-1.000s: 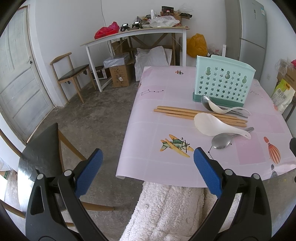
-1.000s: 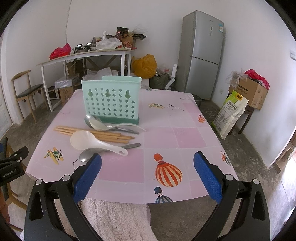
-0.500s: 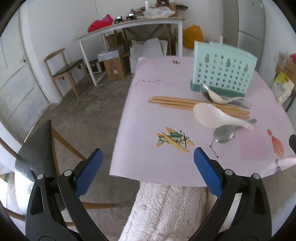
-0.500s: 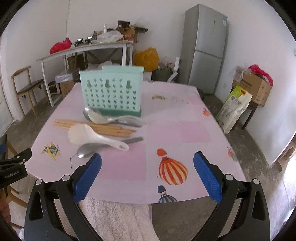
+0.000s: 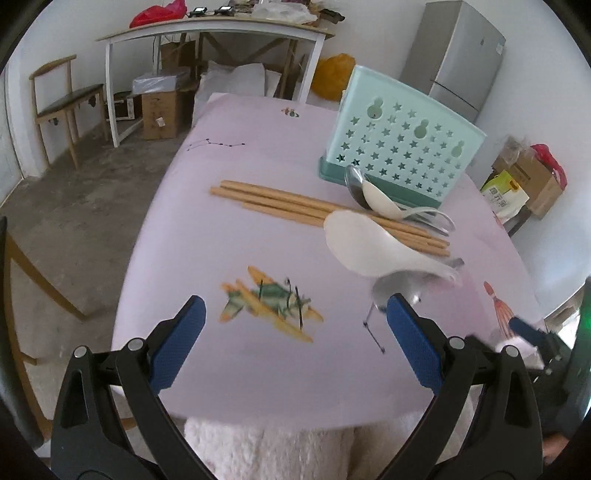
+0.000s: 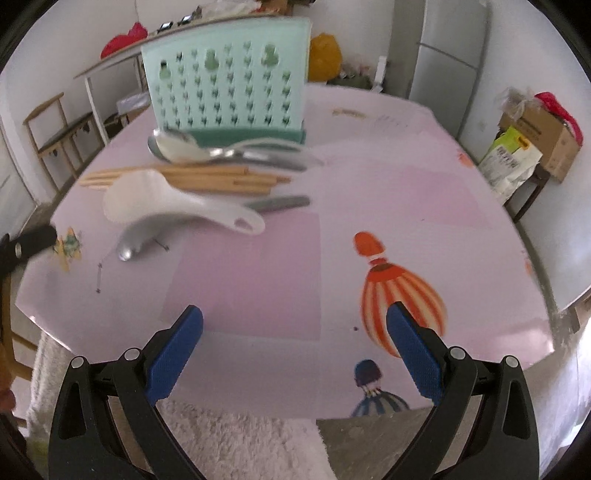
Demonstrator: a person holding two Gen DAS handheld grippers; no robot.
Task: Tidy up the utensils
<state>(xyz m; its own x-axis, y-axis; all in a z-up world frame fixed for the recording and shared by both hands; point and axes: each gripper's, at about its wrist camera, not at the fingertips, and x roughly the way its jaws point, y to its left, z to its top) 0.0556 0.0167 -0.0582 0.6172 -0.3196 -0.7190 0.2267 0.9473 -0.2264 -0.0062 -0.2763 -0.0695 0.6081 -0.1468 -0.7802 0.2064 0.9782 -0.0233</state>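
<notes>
Over the near edge of a pink-clothed table (image 5: 192, 236), 2 hand-held grippers hang with their blue-padded jaws spread wide and nothing between them. The left gripper (image 5: 295, 341) sits above the near left corner, over a printed dragonfly motif (image 5: 269, 302) on the cloth; the right gripper (image 6: 295, 347) is over the near right part of the edge, beside a printed orange-striped balloon (image 6: 395, 291).

Toward the middle of the table lies a loose heap of utensils. A bundle of wooden chopsticks (image 5: 295, 206) stretches crosswise, and a white rice paddle (image 5: 373, 247) rests on top of their right ends, its handle pointing right. Under the paddle's bowl a metal spoon (image 6: 136, 240) shows, its bowl toward the near left. Behind the chopsticks, a white soup spoon (image 5: 380, 199) lies nested in a second metal spoon (image 5: 354, 181), both touching the base of a mint-green utensil holder (image 5: 402, 147) punched with star-shaped holes. The holder stands upright toward the far edge, on a darker green base.

A white fleecy cloth (image 6: 240, 443) shows below the near edge. Beyond the table stand a grey refrigerator (image 5: 461, 55), a white work table (image 5: 207, 29) and a wooden chair (image 5: 66, 99). The right wrist view is motion-blurred.
</notes>
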